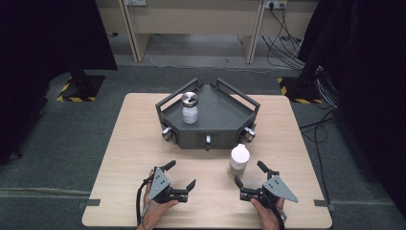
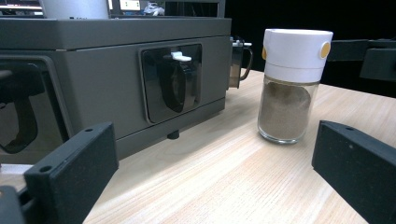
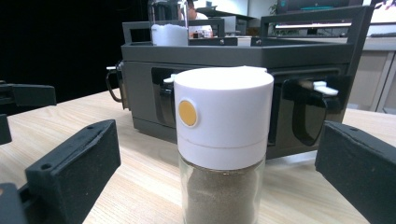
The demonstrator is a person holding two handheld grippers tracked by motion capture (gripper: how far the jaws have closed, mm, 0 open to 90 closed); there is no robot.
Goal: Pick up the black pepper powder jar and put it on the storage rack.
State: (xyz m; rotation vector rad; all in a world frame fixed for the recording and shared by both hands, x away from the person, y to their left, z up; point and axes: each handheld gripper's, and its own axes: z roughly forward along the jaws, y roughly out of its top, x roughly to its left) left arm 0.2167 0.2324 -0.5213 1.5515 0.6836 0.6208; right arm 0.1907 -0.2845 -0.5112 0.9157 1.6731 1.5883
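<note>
A glass jar with a white cap and brown powder [image 1: 238, 161] [image 2: 292, 84] [image 3: 223, 154] stands upright on the wooden table [image 1: 124, 143], just in front of the dark grey rack [image 1: 225, 112] [image 2: 93, 84] [image 3: 303, 60]. On the rack's top stands a second jar with a silver lid and white contents [image 1: 189, 108] [image 3: 169, 28]. My right gripper [image 1: 249, 175] [image 3: 215, 186] is open, its jaws on either side of the white-capped jar and just short of it. My left gripper [image 1: 181, 175] [image 2: 215, 186] is open over bare table, left of that jar.
The rack has small hanging cups in recesses along its front faces [image 2: 180, 84] [image 3: 313, 112]. The table's front edge lies right behind both hands. Around the table there is grey carpet [image 1: 57, 143], with cables [image 1: 287, 43] at the back right.
</note>
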